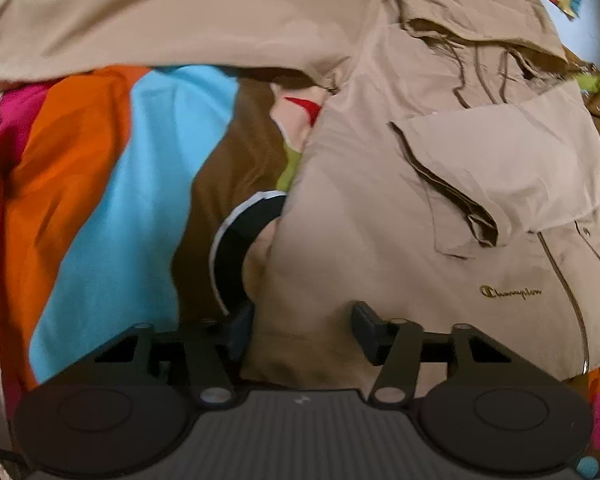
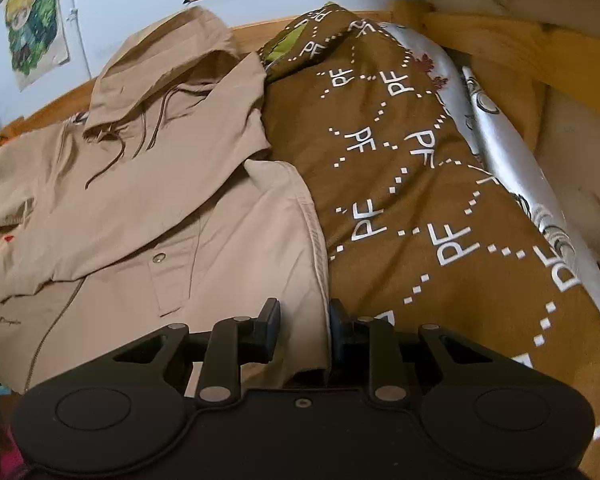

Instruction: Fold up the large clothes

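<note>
Both hand-held grippers sit low at the near side of the jacket (image 1: 440, 208), which lies front-up on a bed with its hood (image 2: 168, 56) toward the far wall. Its long axis runs away from the person, hem nearest, hood farthest.

Seen from the right wrist, the right hand-held gripper (image 2: 304, 328) straddles the jacket's right-hand edge: the stitched border (image 2: 316, 240) passes up between its two fingers, which stand slightly apart, and I cannot tell whether they have closed on the cloth. Just beside that edge lies the brown quilt (image 2: 420, 184) with white lettering.

From the left wrist, the left hand-held gripper (image 1: 302, 332) is spread wide over the jacket's left flank, with tan cloth lying between the fingers but not pinched. One sleeve (image 1: 160, 20) stretches off to the left across the far side, above the striped sheet (image 1: 112, 200).

So each gripper is nearest its own side of the garment. My judgement is that the coming fold brings a side edge inward across the long axis, and the right gripper looks better placed to start.
</note>
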Demonstrator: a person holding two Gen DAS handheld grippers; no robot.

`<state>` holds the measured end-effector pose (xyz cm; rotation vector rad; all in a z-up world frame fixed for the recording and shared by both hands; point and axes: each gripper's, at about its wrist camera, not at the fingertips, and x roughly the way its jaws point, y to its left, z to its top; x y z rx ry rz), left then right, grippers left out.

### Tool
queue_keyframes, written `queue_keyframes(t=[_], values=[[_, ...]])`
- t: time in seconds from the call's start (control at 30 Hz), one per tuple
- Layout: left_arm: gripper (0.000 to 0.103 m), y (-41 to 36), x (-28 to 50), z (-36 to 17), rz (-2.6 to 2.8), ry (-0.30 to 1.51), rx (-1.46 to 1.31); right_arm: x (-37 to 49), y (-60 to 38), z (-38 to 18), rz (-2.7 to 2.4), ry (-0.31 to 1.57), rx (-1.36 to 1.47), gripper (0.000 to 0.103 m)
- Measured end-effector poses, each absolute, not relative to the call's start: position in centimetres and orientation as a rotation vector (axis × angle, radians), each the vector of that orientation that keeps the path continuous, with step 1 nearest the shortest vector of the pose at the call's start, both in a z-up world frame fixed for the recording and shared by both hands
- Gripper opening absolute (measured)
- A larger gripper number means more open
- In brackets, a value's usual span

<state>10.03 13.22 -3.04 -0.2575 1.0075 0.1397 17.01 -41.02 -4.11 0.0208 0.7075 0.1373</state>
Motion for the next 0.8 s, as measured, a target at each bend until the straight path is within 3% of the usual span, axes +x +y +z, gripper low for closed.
queue_keyframes(t=[0.3, 0.33, 0.37, 0.4, 0.43, 0.47, 0.67, 0.8], values=[[0.059, 14.0, 9.6, -3.2, 0.183, 0.997, -0.280, 15.3, -41.6, -4.6, 0.103, 0.661, 0.095, 0.028], [0.052, 13.8, 9.6, -3.2, 0.184, 0.998, -0.269, 15.2, -41.4, -4.6, 0.097, 0.655, 0.090, 0.027], [0.032, 13.7, 9.6, -3.2, 0.185, 0.996, -0.268, 15.1, -41.3, -4.6, 0.090, 0.650, 0.085, 0.023], [0.028, 13.6, 9.5, -3.1, 0.201, 0.993, -0.263, 15.0, -41.1, -4.5, 0.087, 0.645, 0.081, 0.017], [0.013, 13.6, 9.5, -3.0, 0.228, 0.991, -0.257, 14.8, -41.0, -4.2, 0.088, 0.642, 0.087, 0.016], [0.005, 13.6, 9.3, -2.7, 0.242, 0.988, -0.256, 14.6, -40.9, -3.9, 0.088, 0.640, 0.099, 0.015], [0.000, 13.8, 6.2, 1.9, 0.201, 0.852, -0.283, 11.3, -40.3, 0.2, 0.129, 0.605, 0.166, 0.012], [0.000, 13.0, 3.3, 5.1, 0.134, 0.853, -0.263, 8.4, -40.4, 2.9, 0.169, 0.627, 0.135, 0.012]])
